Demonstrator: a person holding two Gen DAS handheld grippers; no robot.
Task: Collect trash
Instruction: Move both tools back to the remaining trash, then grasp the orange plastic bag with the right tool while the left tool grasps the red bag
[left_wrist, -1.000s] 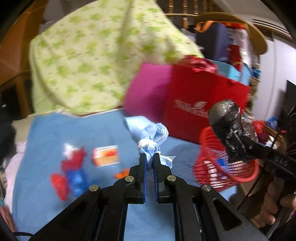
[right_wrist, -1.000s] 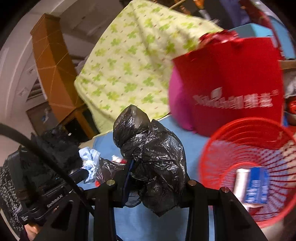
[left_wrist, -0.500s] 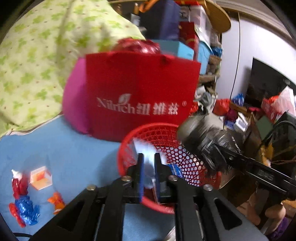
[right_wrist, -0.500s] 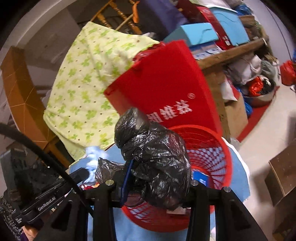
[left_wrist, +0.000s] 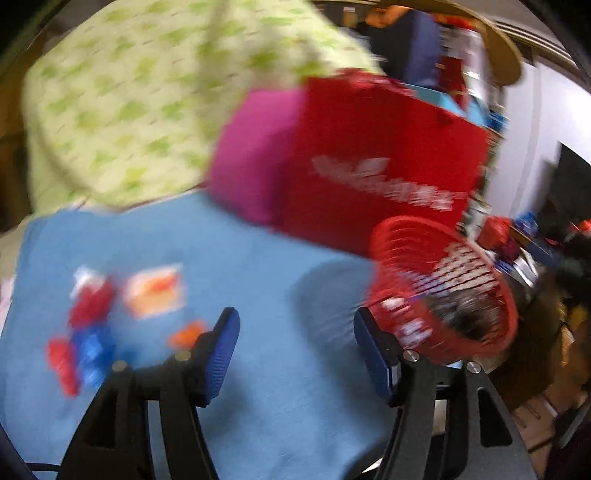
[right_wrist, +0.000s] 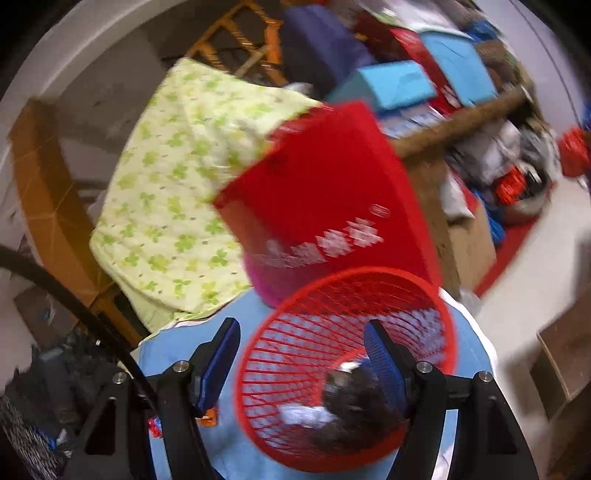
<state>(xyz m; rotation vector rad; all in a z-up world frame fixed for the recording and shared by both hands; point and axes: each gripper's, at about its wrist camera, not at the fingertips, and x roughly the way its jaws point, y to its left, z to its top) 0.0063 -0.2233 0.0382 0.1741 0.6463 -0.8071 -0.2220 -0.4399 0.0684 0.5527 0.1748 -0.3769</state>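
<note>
Where wrappers (left_wrist: 88, 328) lie, red bag (left_wrist: 373, 162) backs basket (left_wrist: 443, 291).

Left hand-held gripper (left_wrist: 295, 343), jaws just opening and empty, over blue cloth (left_wrist: 240, 258).

Each claw (left_wrist: 295, 349) (right_wrist: 301, 354): black angular frame; ribbed blue pads (left_wrist: 221, 350); silver screws (right_wrist: 181, 366).

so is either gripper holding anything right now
No. The left gripper and right gripper have just opened, jaws empty; the black bag lies in the red basket.
</note>
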